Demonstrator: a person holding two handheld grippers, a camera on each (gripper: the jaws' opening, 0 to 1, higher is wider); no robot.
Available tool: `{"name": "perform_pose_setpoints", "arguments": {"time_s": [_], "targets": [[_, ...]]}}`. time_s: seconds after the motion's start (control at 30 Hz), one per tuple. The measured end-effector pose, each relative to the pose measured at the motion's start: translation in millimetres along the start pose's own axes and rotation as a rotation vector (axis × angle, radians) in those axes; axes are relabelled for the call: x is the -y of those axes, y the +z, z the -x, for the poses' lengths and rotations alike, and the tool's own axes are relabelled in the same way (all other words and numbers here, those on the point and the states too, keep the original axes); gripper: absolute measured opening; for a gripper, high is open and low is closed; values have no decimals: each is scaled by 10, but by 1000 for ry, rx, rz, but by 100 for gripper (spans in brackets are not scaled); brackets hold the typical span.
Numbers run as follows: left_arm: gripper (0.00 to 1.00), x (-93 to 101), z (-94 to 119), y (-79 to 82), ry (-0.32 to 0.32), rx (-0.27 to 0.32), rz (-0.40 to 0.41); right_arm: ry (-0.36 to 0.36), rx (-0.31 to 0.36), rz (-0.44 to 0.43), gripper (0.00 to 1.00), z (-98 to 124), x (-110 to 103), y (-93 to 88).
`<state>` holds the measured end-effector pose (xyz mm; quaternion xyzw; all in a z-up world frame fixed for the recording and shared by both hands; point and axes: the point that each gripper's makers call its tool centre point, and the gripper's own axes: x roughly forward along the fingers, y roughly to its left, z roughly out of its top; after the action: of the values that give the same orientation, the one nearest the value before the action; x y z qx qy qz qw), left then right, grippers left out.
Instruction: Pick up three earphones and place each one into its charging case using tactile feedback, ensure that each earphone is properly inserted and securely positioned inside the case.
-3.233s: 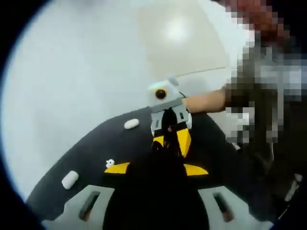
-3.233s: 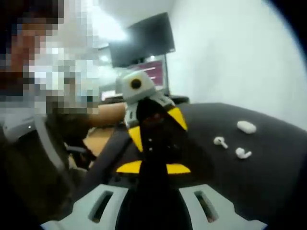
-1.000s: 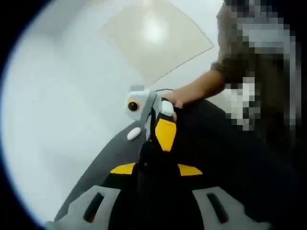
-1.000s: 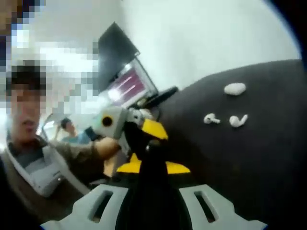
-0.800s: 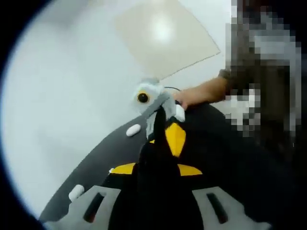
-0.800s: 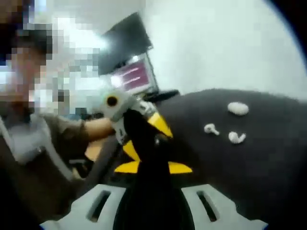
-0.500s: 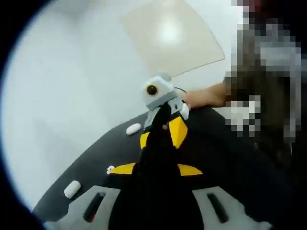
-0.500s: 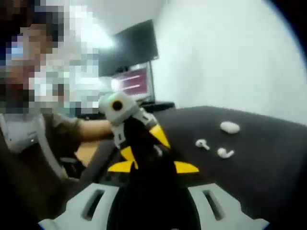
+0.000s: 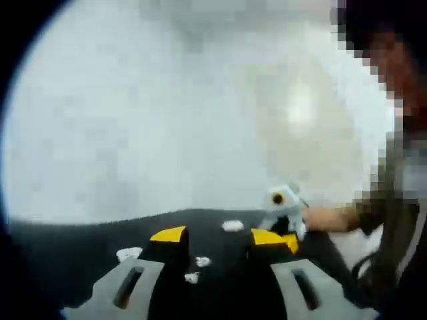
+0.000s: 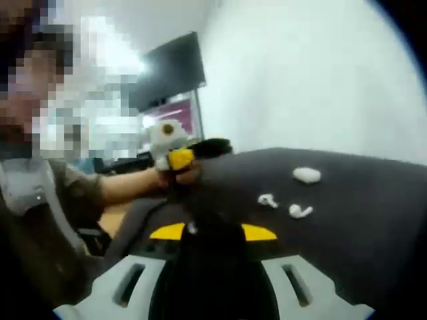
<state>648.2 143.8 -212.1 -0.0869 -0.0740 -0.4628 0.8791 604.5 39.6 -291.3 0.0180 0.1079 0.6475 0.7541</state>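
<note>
so the left gripper [image 9: 217, 235] hangs released; right gripper [image 10: 212, 231] clenches something dark, likely seating it; earbuds [image 10: 267, 199] lie near the charging case [image 10: 307, 175].

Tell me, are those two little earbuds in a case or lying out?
Out: both earbuds lie loose on the black table, beside a white case.

The left gripper view looks low along the dark table [image 9: 80, 233] toward a pale wall, with the right gripper [image 9: 283, 220] far at its right. The right gripper view faces back across the same table [image 10: 373, 200] toward the left gripper [image 10: 175, 160] and the person. Both views share the white earphones [image 9: 198, 268] [image 10: 283, 205].
</note>
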Motion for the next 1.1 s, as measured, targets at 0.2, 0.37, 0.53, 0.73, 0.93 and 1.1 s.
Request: {"name": "perform_pose_setpoints", "arguments": {"time_s": [0.2, 0.37, 0.53, 0.73, 0.93, 1.1], "targets": [[10, -294, 152, -31, 164, -55, -19, -136, -29, 140, 40, 72, 74, 72], [0, -275, 140, 7, 209, -57, -101, -149, -77, 163, 49, 18, -2, 1], [0, -235, 96, -105, 207, -106, -160, -131, -111, 150, 46, -72, -31, -63], [0, -326, 100, -229, 269, -185, -162, -117, -174, 171, 45, -196, -9, -136], [0, -424, 157, -145, 320, -154, -156, -115, -196, 164, 44, -246, 30, -183], [14, -420, 119, -33, 310, -58, -161, -102, -193, 155, 42, -275, 13, -214]]}}
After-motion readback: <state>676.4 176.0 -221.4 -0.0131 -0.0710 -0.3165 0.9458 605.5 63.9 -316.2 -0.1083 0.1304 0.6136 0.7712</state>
